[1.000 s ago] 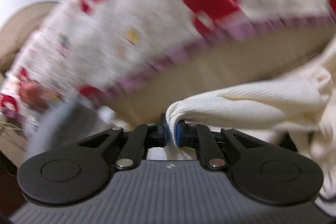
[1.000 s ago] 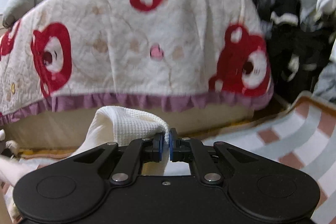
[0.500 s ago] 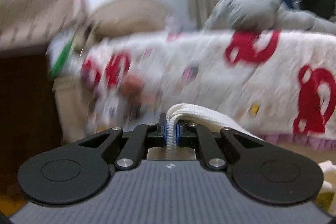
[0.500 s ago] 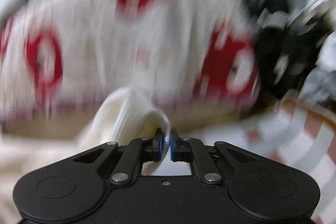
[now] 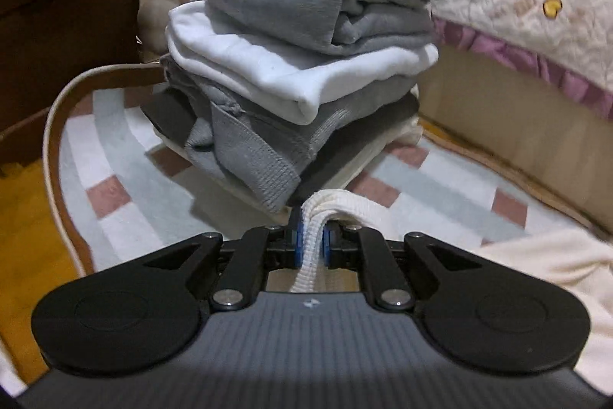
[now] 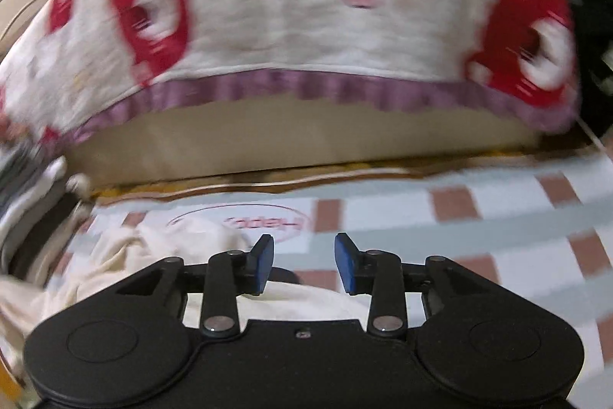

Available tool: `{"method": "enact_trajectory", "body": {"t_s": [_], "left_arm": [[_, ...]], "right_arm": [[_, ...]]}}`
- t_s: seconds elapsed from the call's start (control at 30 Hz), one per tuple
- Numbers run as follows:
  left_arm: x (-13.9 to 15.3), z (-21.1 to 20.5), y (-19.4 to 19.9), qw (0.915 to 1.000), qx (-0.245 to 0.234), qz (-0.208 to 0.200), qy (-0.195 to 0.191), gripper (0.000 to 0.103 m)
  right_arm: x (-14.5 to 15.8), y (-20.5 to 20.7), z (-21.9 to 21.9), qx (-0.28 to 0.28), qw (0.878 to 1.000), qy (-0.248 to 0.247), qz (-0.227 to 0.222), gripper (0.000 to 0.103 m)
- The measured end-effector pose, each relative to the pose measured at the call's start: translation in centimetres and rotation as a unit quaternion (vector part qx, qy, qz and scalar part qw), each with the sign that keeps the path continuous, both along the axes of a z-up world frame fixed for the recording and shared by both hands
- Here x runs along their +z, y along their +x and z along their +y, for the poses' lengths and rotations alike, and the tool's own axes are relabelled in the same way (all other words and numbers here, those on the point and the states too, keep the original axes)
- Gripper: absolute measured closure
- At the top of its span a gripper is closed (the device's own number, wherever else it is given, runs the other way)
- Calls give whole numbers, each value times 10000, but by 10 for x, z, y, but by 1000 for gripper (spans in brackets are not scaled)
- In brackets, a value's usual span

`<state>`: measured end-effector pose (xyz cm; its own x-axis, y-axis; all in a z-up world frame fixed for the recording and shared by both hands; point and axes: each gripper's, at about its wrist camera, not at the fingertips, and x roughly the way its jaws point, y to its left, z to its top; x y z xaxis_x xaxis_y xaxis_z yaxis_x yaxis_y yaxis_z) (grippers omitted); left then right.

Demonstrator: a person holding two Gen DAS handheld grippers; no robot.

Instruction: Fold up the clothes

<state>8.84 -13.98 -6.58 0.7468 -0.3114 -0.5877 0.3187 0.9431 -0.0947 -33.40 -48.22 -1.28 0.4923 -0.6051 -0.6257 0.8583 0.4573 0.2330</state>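
A cream ribbed knit garment (image 5: 551,255) trails off to the right on the rug in the left wrist view, and my left gripper (image 5: 311,243) is shut on a bunched edge of it. Just beyond stands a stack of folded clothes (image 5: 291,64), grey on top, then white, then more grey and dark pieces. In the right wrist view my right gripper (image 6: 304,262) is open with nothing between its blue pads, low over the rug. The same cream garment (image 6: 161,252) lies crumpled at its left and under its body.
A checked rug (image 6: 517,232) in grey, white and brick red covers the floor. A bed with a white quilt printed with red bears (image 6: 306,18) and a purple frill rises behind. A dark wooden cabinet (image 5: 65,6) stands at left, near the stack.
My right gripper has let go of the cream garment and opened, dropping toward the rug. My left gripper, still holding its edge, swung left and down to face the folded stack.
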Motion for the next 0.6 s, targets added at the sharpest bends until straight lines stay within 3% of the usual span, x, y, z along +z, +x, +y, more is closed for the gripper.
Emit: {"method": "enact_trajectory", "body": {"t_s": [0.17, 0.33, 0.47, 0.57, 0.6], "left_arm": [[-23, -4, 6, 9985, -141, 437, -314, 94], [-27, -13, 5, 9993, -243, 285, -52, 94], [-36, -14, 12, 9983, -279, 489, -155, 94], [-38, -21, 16, 9980, -341, 522, -90, 94], [-39, -23, 16, 9980, -350, 523, -56, 94]], "right_arm": [[-19, 72, 1, 987, 9950, 28, 171, 62], [-49, 155, 8, 1932, 9804, 200, 320, 47], [-76, 215, -1, 2202, 9709, -34, 939, 42], [-100, 247, -13, 2141, 9665, -194, 1405, 26], [-111, 254, -20, 1947, 9665, -211, 1660, 25]]}}
